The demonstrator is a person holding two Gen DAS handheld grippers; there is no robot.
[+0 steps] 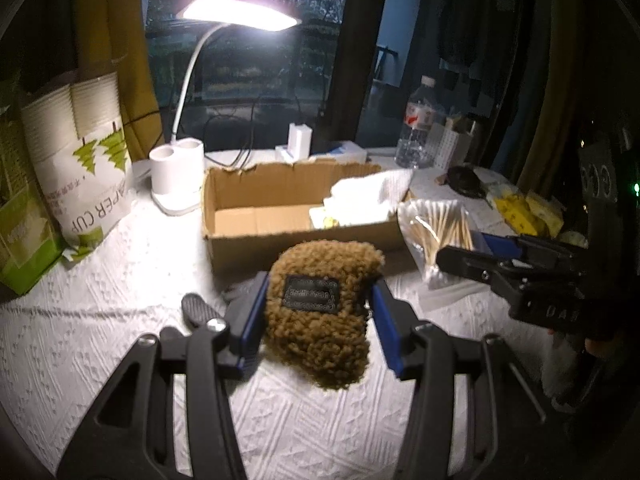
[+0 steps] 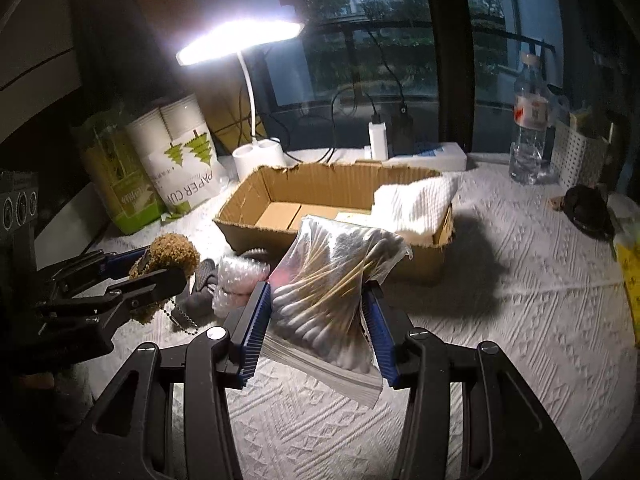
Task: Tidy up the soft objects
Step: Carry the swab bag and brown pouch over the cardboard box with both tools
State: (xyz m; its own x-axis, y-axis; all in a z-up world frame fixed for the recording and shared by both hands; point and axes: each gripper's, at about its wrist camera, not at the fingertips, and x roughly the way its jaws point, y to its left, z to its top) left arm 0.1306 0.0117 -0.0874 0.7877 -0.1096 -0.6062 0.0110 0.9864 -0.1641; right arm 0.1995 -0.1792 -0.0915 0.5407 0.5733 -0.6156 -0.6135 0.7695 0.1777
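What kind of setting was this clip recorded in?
Most likely a home desk set against a window, not a lab. A lit desk lamp stands on a white textured cloth, with a pack of paper cups, a water bottle and a charger plugged in behind.

Both wrist views look down, seemingly close, sharing the cardboard box.

Fuzzy fleece pouch, glossy plastic bag, cardboard box

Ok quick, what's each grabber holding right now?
Left gripper: shut on the fuzzy brown pouch.
Right gripper: shut on the bag of cotton swabs.
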